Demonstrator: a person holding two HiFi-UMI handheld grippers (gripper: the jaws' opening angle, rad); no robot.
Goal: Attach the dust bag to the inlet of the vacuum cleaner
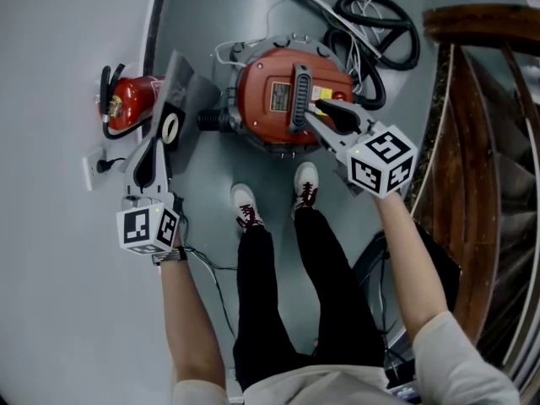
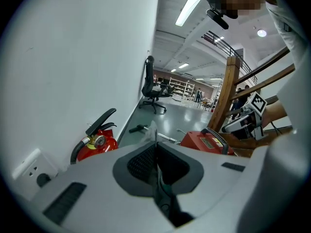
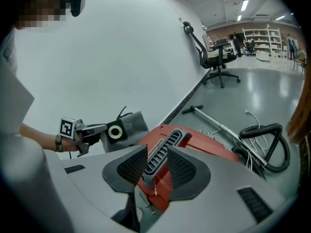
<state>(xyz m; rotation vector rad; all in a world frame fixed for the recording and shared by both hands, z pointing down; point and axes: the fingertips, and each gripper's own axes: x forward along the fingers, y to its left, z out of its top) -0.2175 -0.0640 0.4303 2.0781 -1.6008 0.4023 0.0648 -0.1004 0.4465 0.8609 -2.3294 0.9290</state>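
- Left tongs (image 1: 159, 142): pressed together on the dust bag (image 1: 190, 87) edge; with so thin a pinch, the bag may twist or slip out.
- Inlet (image 1: 211, 119): just beyond the bag, between both tongs; the collar (image 1: 170, 129) could meet it off-centre and crumple.
- Right tongs (image 1: 325, 115): spread astride the vacuum cleaner (image 1: 266, 99) handle (image 1: 299, 91), not gripping; it may slide away when pushed.
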